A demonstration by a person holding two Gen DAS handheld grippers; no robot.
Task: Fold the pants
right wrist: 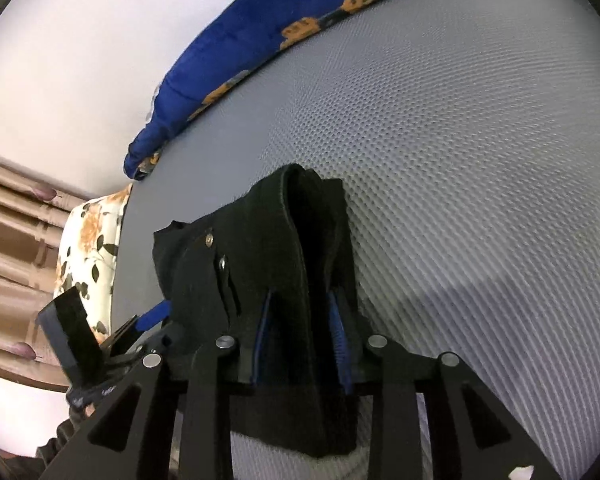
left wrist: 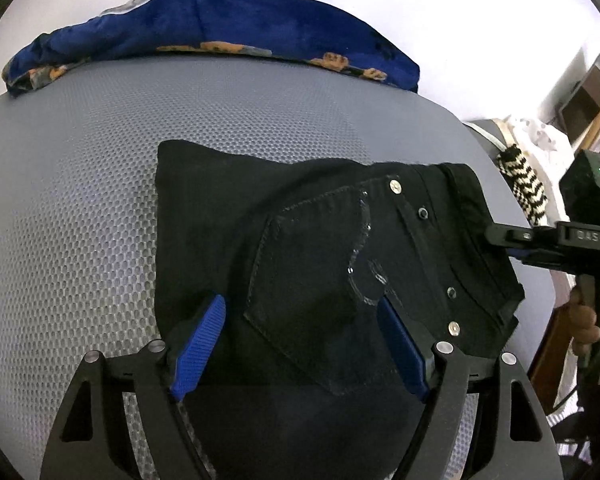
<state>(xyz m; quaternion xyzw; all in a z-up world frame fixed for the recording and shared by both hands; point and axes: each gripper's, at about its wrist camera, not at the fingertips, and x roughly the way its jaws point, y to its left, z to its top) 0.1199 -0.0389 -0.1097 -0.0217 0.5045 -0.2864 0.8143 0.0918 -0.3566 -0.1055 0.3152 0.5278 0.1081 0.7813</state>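
Already the pants (left wrist: 300, 264) lay as a compact black bundle on the grey mesh surface (left wrist: 80, 200), pocket and waistband rivets facing up. Through the left wrist camera, my left hand-held gripper (left wrist: 300, 344) hovered over the near edge with its blue pads spread wide, one at each side of the pocket, gripping nothing; I judged it was placed there to steady or flatten the stack. At the right rim of that view the right hand-held gripper (left wrist: 500, 236) met the waistband end. A blue quilt (left wrist: 220, 24) lay bunched at the far edge.

Through the right wrist camera, a thick fold of pants stood between the pads of the right hand-held gripper (right wrist: 300, 344). Those pads stood only slightly apart, flanking the fold; whether they pressed on it I could not tell. The bundle looked nearly done.
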